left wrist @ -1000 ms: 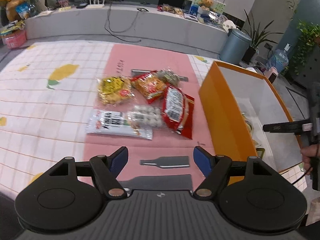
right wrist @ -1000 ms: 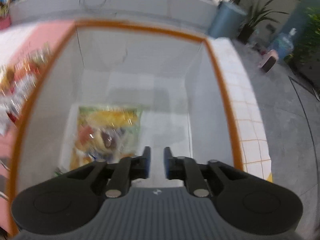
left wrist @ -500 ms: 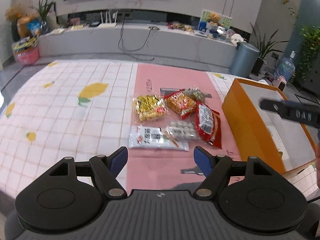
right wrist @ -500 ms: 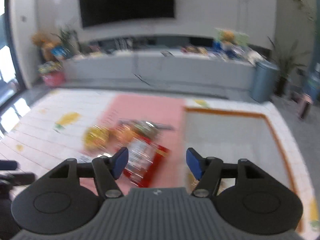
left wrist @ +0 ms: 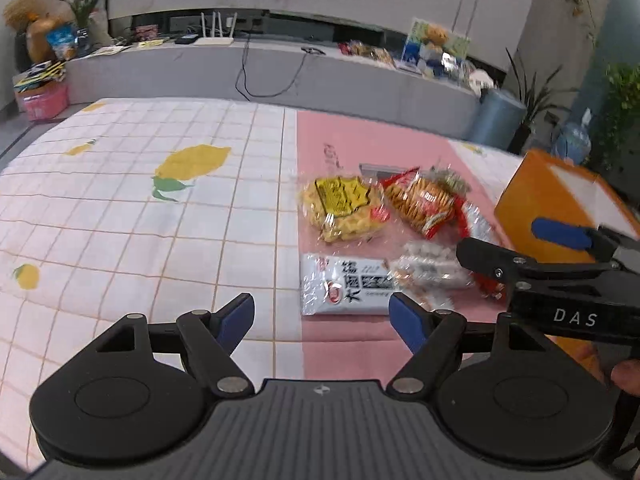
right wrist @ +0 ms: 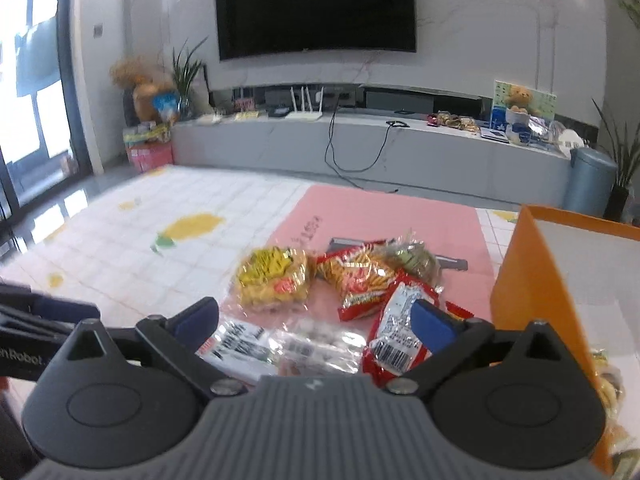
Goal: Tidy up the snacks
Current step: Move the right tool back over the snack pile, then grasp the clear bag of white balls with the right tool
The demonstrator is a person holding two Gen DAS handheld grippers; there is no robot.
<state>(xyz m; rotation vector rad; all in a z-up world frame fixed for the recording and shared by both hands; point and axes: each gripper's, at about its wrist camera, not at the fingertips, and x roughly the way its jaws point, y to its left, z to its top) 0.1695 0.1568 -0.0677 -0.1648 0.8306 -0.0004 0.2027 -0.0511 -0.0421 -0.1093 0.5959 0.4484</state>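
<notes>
Nearest, the left gripper point(left wrist: 321, 317) is hanging spread and empty above a white packet with black Chinese characters point(left wrist: 347, 290). The right gripper point(right wrist: 316, 320), lettered "DAS", has just been opening, nothing between its jaws. Beyond are lying a red barcoded bag point(right wrist: 400, 338), a yellow noodle bag point(left wrist: 342, 208) and the orange box point(right wrist: 532, 296).
</notes>
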